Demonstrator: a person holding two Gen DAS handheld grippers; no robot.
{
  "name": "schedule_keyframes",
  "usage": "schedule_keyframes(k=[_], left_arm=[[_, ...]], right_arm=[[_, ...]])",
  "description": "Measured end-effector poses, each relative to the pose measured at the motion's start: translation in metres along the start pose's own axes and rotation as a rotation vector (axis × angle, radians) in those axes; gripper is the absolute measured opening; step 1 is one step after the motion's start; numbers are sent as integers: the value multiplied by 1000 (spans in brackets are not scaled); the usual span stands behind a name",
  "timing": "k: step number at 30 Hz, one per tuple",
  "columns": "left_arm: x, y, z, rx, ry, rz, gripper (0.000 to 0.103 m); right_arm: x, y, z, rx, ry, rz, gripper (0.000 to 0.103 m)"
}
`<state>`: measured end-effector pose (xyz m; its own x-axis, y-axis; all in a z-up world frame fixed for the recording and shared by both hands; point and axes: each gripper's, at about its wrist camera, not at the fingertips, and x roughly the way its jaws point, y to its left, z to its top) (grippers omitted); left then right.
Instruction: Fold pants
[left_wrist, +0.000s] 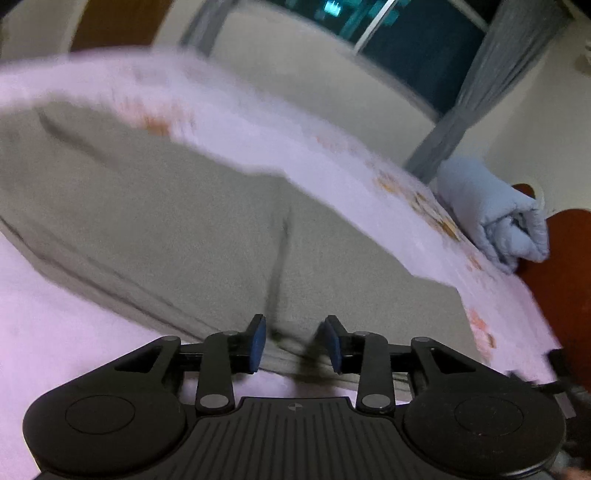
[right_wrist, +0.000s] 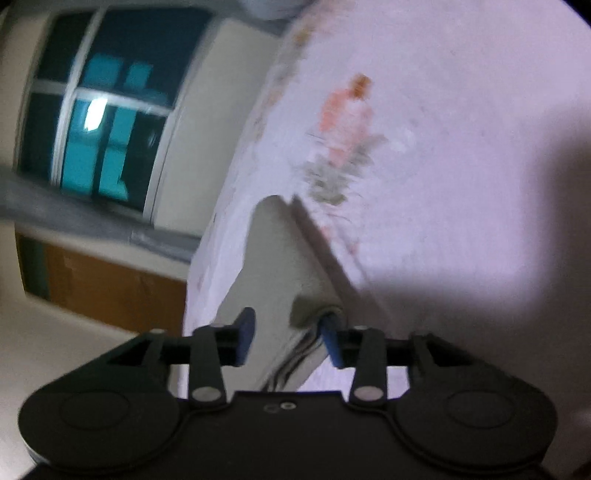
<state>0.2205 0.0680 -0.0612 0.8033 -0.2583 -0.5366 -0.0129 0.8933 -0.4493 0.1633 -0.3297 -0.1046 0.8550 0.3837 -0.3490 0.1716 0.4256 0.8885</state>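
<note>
Grey-beige pants (left_wrist: 177, 206) lie spread on a pink floral bed sheet (left_wrist: 332, 155). My left gripper (left_wrist: 295, 343) is open, its blue pads either side of the near edge of the pants, by a dark crease. In the right wrist view the pants (right_wrist: 273, 258) show as a narrow folded strip running away from me. My right gripper (right_wrist: 288, 338) is open, and the end of the pants lies between its pads, curling over the right fingertip (right_wrist: 330, 345). Both views are blurred.
A rolled light-blue blanket (left_wrist: 491, 214) lies at the far right of the bed, by a red-brown headboard (left_wrist: 561, 266). A dark window (right_wrist: 103, 107), grey curtains (left_wrist: 472, 96) and a cream wall stand beyond the bed's edge.
</note>
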Motion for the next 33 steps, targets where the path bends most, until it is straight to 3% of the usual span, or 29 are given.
schedule_keyframes(k=[2, 7, 10, 14, 22, 23, 24, 27, 33], left_arm=[[-9, 3, 4, -17, -15, -7, 38], [-5, 33, 12, -274, 12, -86, 38], [2, 41, 10, -353, 48, -132, 38], [13, 33, 2, -358, 93, -153, 38], [39, 22, -20, -466, 145, -171, 38], [40, 20, -20, -465, 142, -166, 17], [36, 19, -19, -445, 108, -155, 12], [9, 10, -7, -371, -51, -127, 12], [18, 20, -15, -333, 39, -86, 12]], right_arm=[[-9, 9, 0, -50, -10, 15, 77], [-3, 18, 4, -16, -1, 71, 73], [0, 22, 4, -19, -9, 76, 73], [-6, 21, 2, -26, -13, 76, 74], [-12, 16, 2, -18, -16, 68, 74], [-13, 16, 2, -16, -18, 68, 74], [-13, 17, 3, -14, -16, 69, 74], [-12, 21, 6, -25, -17, 86, 74], [15, 36, 6, -19, 40, 158, 76]])
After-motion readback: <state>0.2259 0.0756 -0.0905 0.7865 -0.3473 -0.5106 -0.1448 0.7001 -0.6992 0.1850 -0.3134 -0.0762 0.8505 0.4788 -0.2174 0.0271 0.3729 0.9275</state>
